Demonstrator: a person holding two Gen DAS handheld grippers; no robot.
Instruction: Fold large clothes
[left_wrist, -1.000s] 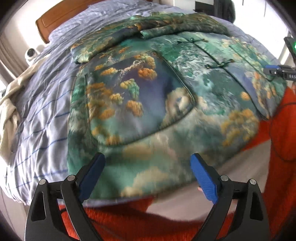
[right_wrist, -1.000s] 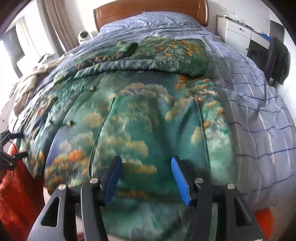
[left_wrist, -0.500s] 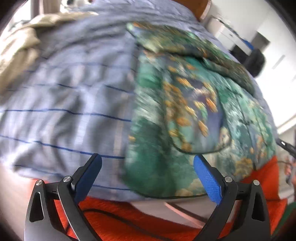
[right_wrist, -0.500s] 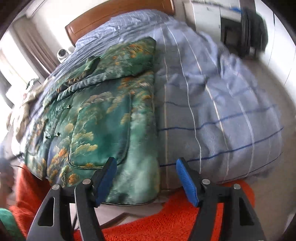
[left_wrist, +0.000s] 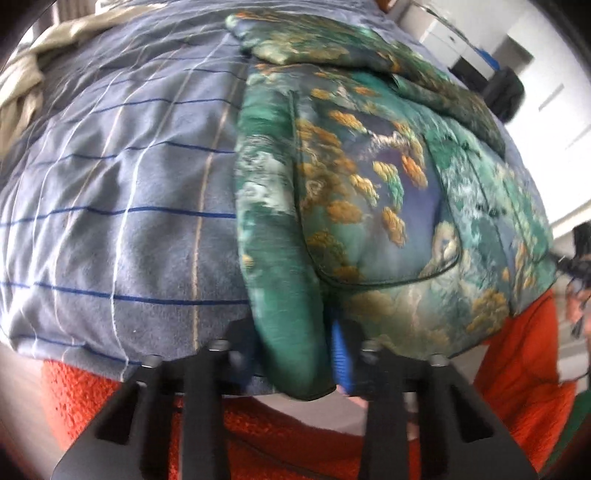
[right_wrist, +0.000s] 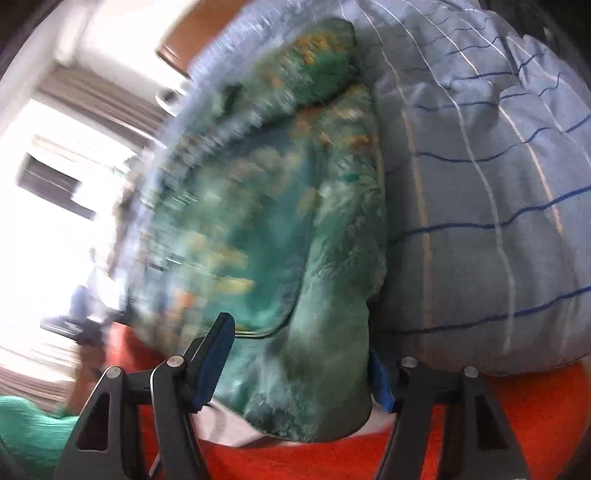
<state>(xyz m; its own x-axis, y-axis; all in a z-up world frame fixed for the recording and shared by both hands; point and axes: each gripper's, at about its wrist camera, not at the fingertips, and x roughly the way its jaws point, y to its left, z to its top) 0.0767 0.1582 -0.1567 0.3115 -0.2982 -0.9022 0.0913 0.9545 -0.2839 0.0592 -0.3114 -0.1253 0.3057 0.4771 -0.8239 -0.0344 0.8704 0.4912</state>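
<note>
Both grippers work at the near hem of a padded green jacket printed with gold clouds, which lies spread on a bed covered by a blue-grey checked quilt; positions below are given relative to the jacket. At its left hem corner, the left gripper is closing, its blue pads squeezing a rolled fold of the green fabric between them; the fold bulges up and over the fingers, so that only one pad shows clearly. Left of the jacket the quilt lies bare, with a pale crumpled cloth at its far left edge. Below the hem an orange-red rug covers the floor. At the right hem corner, seen in the blurred right wrist view, the right gripper is also closing, with the jacket's thick corner between its fingers; whether both pads already press the fabric cannot be told. Right of the jacket the quilt rises in a rounded mound.
</note>
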